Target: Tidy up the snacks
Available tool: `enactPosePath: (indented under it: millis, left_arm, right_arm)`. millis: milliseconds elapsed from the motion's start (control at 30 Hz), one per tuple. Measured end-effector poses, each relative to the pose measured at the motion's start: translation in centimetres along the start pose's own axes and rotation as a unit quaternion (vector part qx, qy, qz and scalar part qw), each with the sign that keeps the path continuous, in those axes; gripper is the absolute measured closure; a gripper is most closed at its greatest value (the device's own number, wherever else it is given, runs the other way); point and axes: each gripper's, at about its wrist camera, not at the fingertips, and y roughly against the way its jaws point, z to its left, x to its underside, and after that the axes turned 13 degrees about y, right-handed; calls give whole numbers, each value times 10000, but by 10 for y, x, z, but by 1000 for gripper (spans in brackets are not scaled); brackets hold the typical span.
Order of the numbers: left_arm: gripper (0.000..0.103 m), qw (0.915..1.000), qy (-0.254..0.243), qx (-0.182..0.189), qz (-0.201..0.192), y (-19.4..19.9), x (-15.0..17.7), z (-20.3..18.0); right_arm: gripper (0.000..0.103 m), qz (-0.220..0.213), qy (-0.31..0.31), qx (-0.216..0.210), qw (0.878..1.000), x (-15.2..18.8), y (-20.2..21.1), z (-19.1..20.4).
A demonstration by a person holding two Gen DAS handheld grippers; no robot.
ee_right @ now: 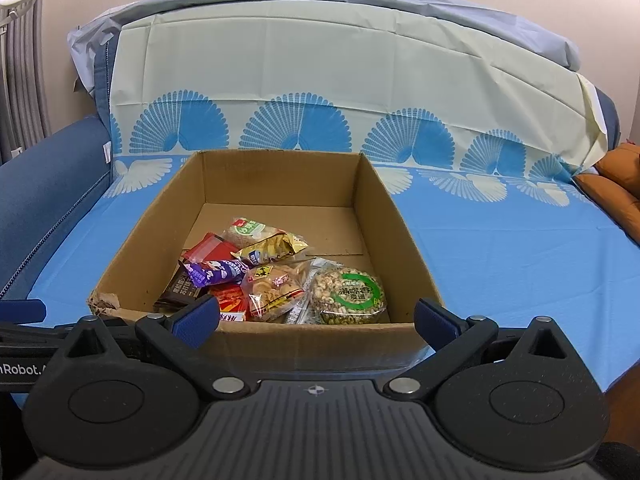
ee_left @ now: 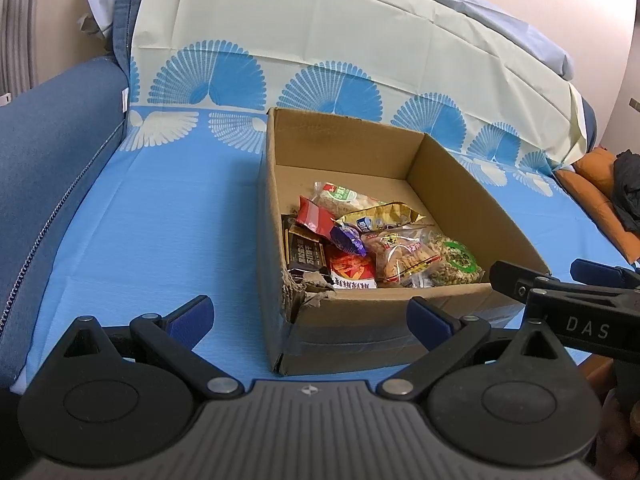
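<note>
Snacks (ee_right: 280, 276) sit piled in the near part of an open cardboard box (ee_right: 396, 216); the far part of the box floor is bare. Box rests on a blue sheet (ee_right: 500, 264) with fan prints, spread over a blue sofa (ee_right: 48, 184). In the pile: a round pack with a green label (ee_right: 348, 294) at near right, a clear bag of biscuits (ee_right: 276, 292) beside it, a purple wrapper (ee_right: 216, 272), a red packet (ee_right: 208, 250), a yellow packet (ee_right: 276, 248), a dark bar (ee_right: 180, 292). Near left corner of the box (ee_left: 304, 292) is torn. Left tool (ee_left: 310, 316) is wide open and empty, hanging before the box's near left corner. Right tool (ee_right: 316, 318) is wide open too, nothing held, just in front of the near wall. In the left wrist view the right tool (ee_left: 560, 280) shows at the right edge. An orange cushion (ee_right: 616, 176) lies at far right.
</note>
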Motion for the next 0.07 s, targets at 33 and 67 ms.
enactPosePath:
  millis: [33, 67]
  left_arm:
    - [0, 10000, -1, 1, -2, 0, 0, 0]
    - [0, 10000, 9, 4, 5, 0, 0, 0]
  right_arm:
    - [1, -2, 2, -1, 10000, 0, 0, 0]
    - [1, 0, 4, -3, 10000, 0, 0, 0]
